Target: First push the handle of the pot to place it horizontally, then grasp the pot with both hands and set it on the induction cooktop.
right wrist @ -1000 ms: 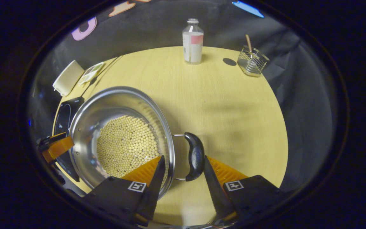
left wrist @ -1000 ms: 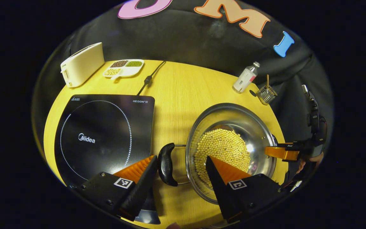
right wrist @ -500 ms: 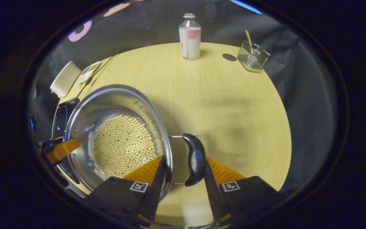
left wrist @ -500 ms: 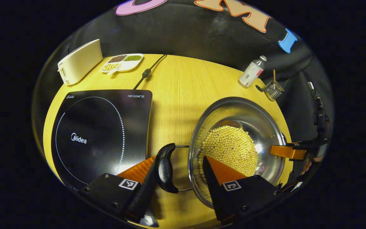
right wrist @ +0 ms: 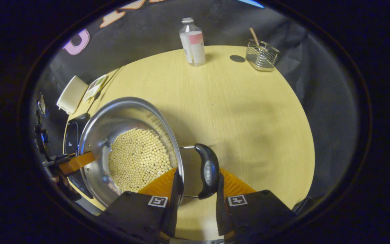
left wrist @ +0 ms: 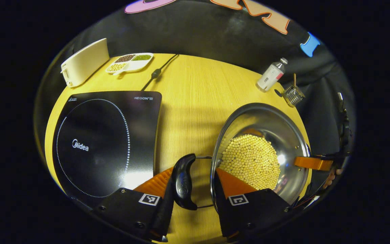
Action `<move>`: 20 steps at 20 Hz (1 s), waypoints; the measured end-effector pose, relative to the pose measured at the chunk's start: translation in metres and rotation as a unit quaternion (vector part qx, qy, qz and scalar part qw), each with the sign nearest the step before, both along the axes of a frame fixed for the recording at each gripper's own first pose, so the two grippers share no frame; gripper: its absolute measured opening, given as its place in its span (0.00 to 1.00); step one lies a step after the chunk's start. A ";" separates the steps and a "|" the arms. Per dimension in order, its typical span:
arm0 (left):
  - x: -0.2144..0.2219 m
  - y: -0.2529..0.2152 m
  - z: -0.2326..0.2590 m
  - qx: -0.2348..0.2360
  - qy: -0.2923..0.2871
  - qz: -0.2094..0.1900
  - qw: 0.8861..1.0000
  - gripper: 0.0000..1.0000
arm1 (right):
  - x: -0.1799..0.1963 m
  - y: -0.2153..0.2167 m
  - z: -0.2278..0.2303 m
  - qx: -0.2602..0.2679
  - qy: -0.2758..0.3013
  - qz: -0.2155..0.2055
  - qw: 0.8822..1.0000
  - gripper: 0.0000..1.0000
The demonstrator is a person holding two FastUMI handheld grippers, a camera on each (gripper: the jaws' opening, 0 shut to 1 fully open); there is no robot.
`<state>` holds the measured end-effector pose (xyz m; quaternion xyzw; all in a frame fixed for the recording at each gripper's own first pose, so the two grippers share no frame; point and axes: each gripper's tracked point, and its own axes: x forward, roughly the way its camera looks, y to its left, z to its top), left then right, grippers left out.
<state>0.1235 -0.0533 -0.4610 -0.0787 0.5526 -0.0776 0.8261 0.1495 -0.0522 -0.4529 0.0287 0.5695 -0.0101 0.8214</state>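
I see the left gripper (left wrist: 191, 189) straddling the near handle (left wrist: 183, 181) of the pot (left wrist: 283, 135), one finger outside it, the other over the rim; jaws narrowed, clamping unclear. The right gripper (right wrist: 195, 189) likewise brackets the opposite handle (right wrist: 208, 171). The induction cooktop (left wrist: 103, 139) lies left of my left gripper

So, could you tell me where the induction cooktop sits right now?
In the left gripper view, the induction cooktop lies on the table's left side, left of the pot.
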 end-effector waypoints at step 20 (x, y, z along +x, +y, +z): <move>-0.044 0.143 0.063 0.007 -0.037 0.035 0.999 0.60 | -0.052 0.145 0.035 0.039 -0.028 0.026 0.999 0.49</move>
